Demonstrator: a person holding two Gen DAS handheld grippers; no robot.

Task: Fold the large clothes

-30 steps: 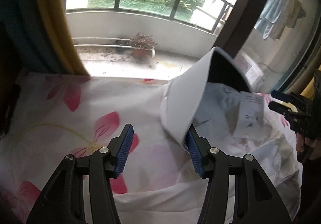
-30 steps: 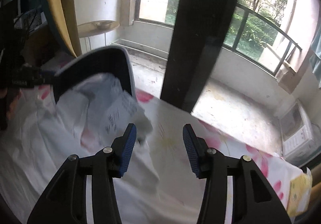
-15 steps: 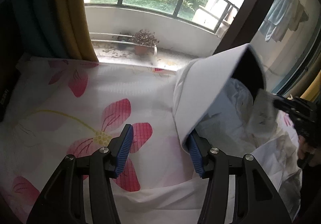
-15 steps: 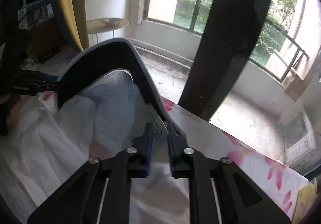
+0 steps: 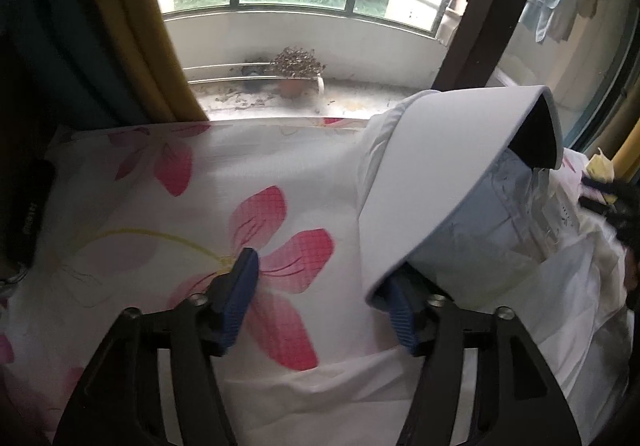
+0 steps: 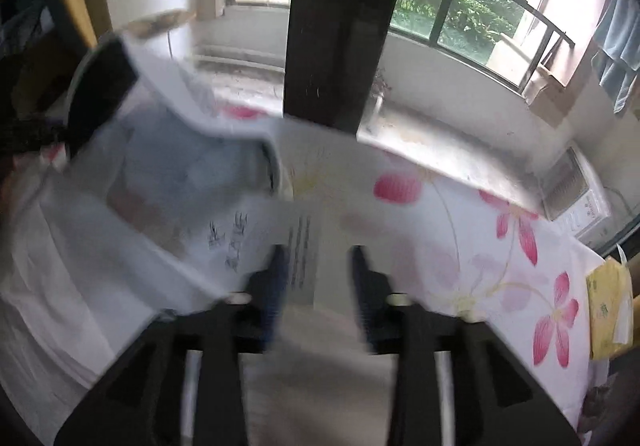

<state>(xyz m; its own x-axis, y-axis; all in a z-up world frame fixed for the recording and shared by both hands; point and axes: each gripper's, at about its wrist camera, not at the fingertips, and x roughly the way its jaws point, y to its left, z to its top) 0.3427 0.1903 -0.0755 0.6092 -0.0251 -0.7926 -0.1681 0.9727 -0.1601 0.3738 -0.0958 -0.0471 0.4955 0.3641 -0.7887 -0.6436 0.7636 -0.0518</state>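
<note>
Both my grippers over the shirt, jaws opening.

My left gripper is opening with nothing pinched, its right pad under the shirt's raised collar. My right gripper is opening too, the shirt's paper tag loose between its jaws. The shirt lies on the flowered sheet.

both the left claw and right claw angle downward, jaws opening.
</note>
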